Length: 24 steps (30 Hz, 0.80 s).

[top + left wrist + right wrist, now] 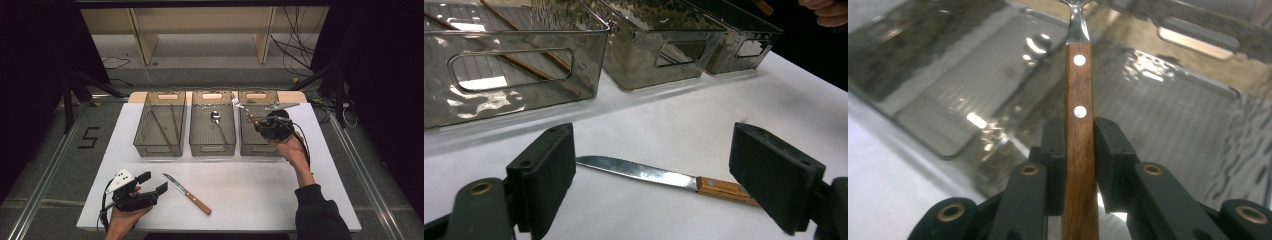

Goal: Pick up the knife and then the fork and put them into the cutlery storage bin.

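The right gripper [261, 125] is pinching the fork [1079, 140] over the right bin [257, 148], tines toward 11 o'clock; lower it inside before letting go. The left gripper [152, 184] is waiting spread by the knife [187, 193]

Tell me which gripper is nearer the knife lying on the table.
Left. The left gripper sits just beside the knife, jaws open toward it. The right gripper is far off over the right-hand bin, holding a fork.
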Motion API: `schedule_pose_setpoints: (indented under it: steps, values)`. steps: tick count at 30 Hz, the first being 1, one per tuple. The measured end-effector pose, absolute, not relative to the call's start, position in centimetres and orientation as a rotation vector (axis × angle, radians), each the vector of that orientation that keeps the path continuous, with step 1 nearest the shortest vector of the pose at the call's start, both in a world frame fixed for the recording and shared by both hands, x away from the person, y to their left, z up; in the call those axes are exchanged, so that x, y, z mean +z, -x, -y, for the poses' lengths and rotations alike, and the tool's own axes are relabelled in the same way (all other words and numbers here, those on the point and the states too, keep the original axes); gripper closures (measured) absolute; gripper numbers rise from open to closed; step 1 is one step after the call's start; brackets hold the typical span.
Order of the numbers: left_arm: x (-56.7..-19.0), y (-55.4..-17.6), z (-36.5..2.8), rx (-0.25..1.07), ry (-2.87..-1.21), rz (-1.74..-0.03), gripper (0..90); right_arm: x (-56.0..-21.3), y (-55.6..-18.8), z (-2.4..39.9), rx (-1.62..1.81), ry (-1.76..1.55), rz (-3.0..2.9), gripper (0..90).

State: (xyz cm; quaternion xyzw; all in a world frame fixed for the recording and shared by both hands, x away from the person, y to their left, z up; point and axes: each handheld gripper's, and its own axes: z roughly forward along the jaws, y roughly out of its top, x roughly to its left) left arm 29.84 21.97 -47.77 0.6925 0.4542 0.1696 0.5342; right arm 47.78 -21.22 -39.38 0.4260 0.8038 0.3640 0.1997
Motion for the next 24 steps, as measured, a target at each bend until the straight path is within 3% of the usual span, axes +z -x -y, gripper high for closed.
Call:
schedule_pose_setpoints:
  steps: [24]
  values:
    - [-47.8, -29.8, -21.9, 0.401, -1.650, -1.081, 18.4, -40.7, -49.8, 22.1, 0.874, -1.364, -2.149, 76.4]
